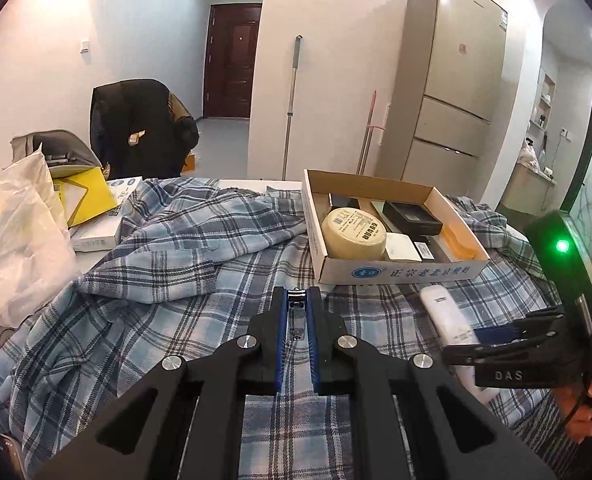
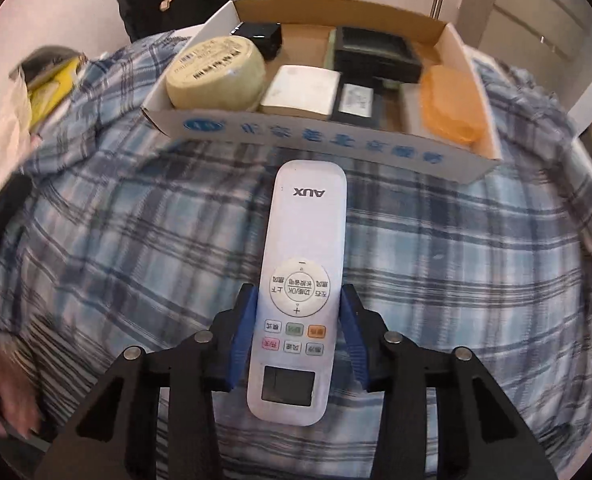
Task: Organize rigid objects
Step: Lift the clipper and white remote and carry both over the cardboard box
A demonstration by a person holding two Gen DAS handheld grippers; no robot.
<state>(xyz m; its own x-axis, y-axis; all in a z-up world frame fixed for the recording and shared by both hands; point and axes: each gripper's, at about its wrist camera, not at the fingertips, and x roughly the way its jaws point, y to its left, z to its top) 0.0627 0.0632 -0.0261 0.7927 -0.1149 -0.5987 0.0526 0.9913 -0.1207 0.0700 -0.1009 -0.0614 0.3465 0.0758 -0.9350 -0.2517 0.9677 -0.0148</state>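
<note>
- Gripping a nail clipper (image 1: 297,314), the left gripper (image 1: 297,300) hovers over plaid cloth (image 1: 168,280).
- Right gripper (image 2: 299,322) straddles the remote (image 2: 299,280), pads beside it; clamped or not, unclear.
- Box (image 2: 335,142) lies ahead.

plaid cloth (image 1: 168,248) over table; fridge (image 1: 451,92), mop (image 1: 292,100), door (image 1: 232,60) behind.

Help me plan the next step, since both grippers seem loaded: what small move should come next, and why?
Probably carry the right gripper forward and up over the cardboard box's near wall. Its blue pads already flank the white AUX remote, which points at the box, though a firm grip isn't certain. The left gripper holds nail clippers farther back.
</note>
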